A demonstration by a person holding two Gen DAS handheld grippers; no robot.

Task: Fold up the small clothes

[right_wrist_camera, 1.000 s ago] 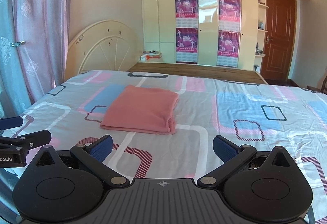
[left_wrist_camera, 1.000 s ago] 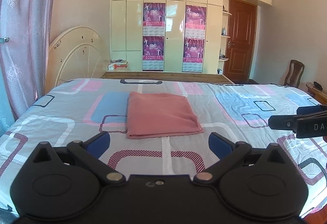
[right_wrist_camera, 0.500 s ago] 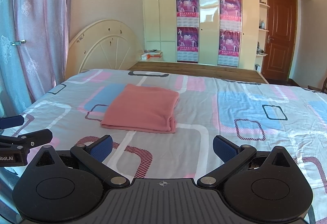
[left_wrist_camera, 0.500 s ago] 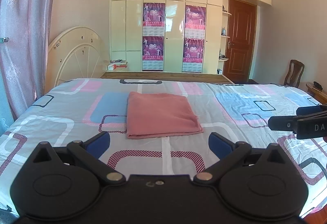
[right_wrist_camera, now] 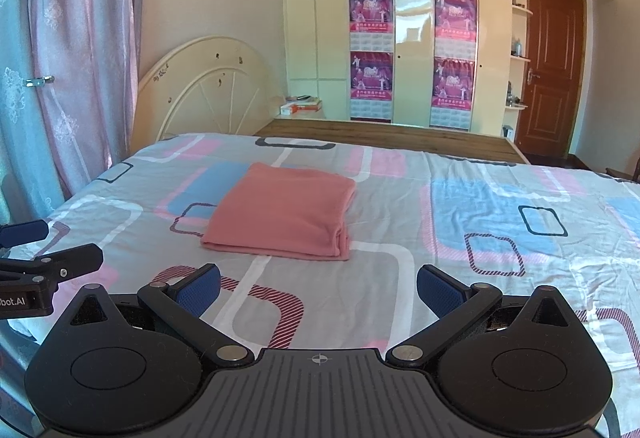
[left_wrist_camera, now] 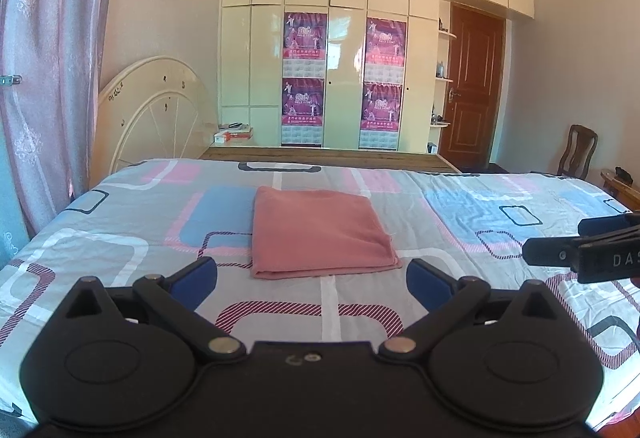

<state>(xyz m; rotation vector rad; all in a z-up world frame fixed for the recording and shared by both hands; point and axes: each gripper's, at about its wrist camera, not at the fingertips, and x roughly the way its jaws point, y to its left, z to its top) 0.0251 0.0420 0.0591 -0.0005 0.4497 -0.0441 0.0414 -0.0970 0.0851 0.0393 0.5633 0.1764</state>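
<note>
A pink cloth (left_wrist_camera: 320, 234) lies folded into a neat rectangle on the patterned bedsheet (left_wrist_camera: 140, 238); in the right wrist view the pink cloth (right_wrist_camera: 284, 214) sits left of centre with its layered edge facing me. My left gripper (left_wrist_camera: 312, 280) hovers open just in front of the cloth, nothing between its blue pads. Further right, my right gripper (right_wrist_camera: 318, 288) is open too and holds nothing. Each gripper's tip shows at the edge of the other's view.
The bed fills the foreground, with a cream headboard (left_wrist_camera: 156, 110) at the left and a wooden footboard strip (left_wrist_camera: 328, 156) behind. Cream wardrobes with posters (left_wrist_camera: 344, 78), a brown door (left_wrist_camera: 474, 86), a chair (left_wrist_camera: 578, 150) and pink curtains (left_wrist_camera: 44, 78) surround it.
Both grippers have barely shifted; the right wrist view has tipped slightly. The cloth lies as before.
</note>
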